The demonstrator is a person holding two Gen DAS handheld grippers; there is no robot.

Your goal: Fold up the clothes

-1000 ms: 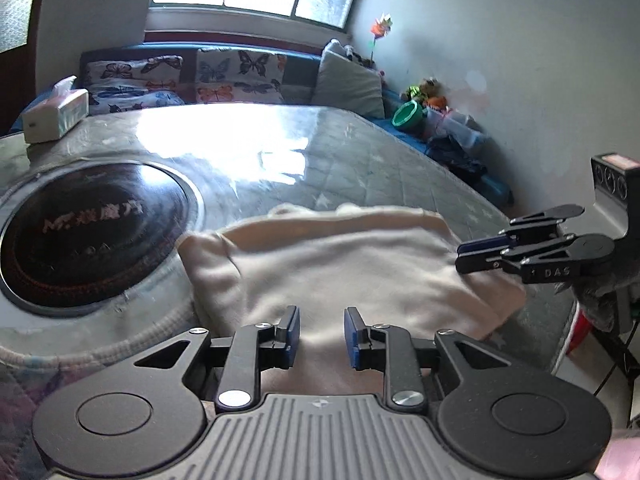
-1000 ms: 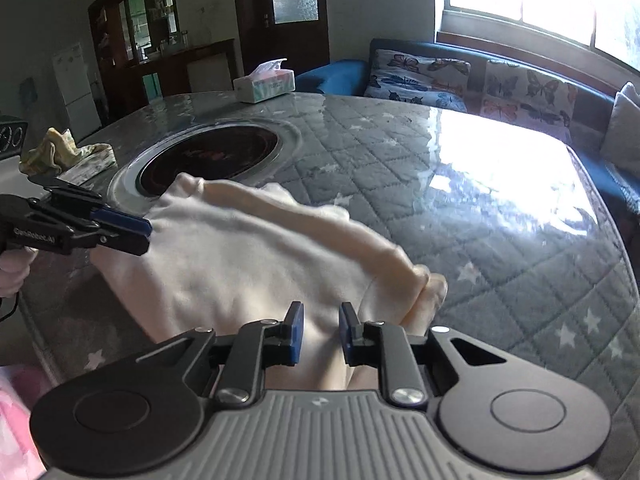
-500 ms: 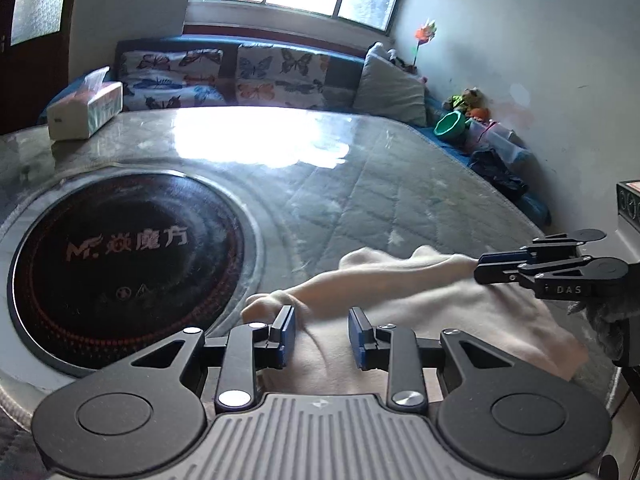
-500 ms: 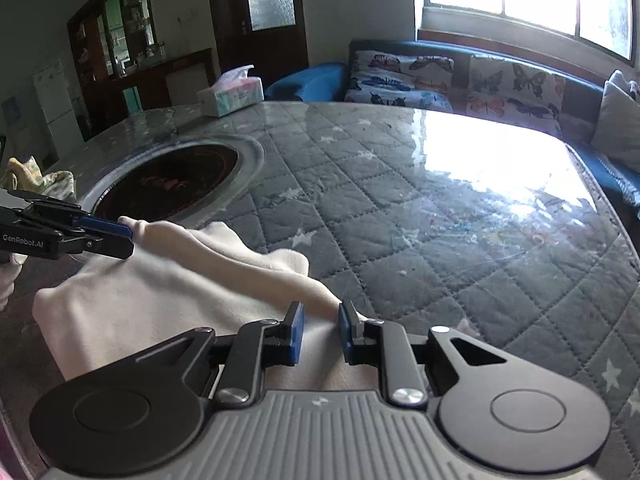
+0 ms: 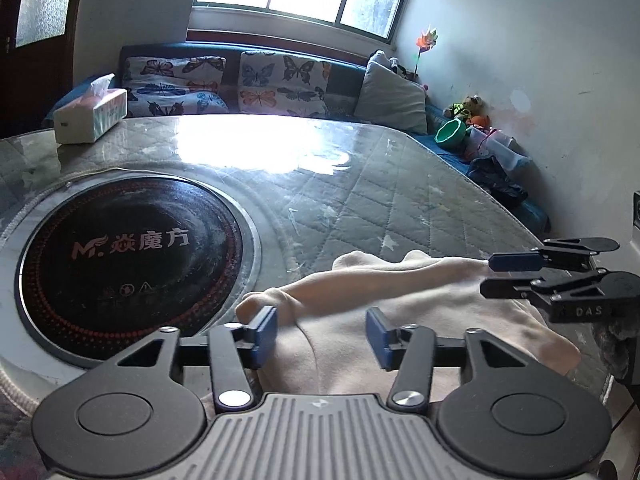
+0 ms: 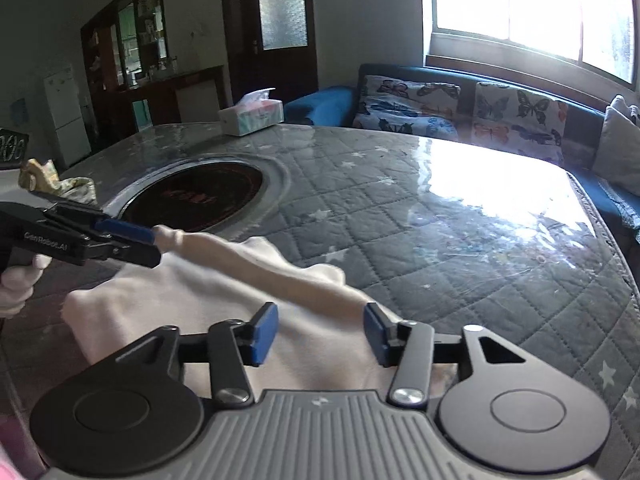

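Both grippers, left (image 5: 322, 332) and right (image 6: 320, 334), hang with fingers spread wide, gripping nothing, above the cream garment (image 5: 400, 320) folded at the table's (image 6: 440, 240) near edge, 4 o'clock of the black hob (image 5: 128, 256). Pressing the 2 fold ends flat would likely neaten it.

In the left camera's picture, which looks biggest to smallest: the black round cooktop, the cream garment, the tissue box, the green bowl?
1. Cooktop and cream garment: too alike to rank; the garment lies nearer.
2. Tissue box.
3. Green bowl, farthest away.
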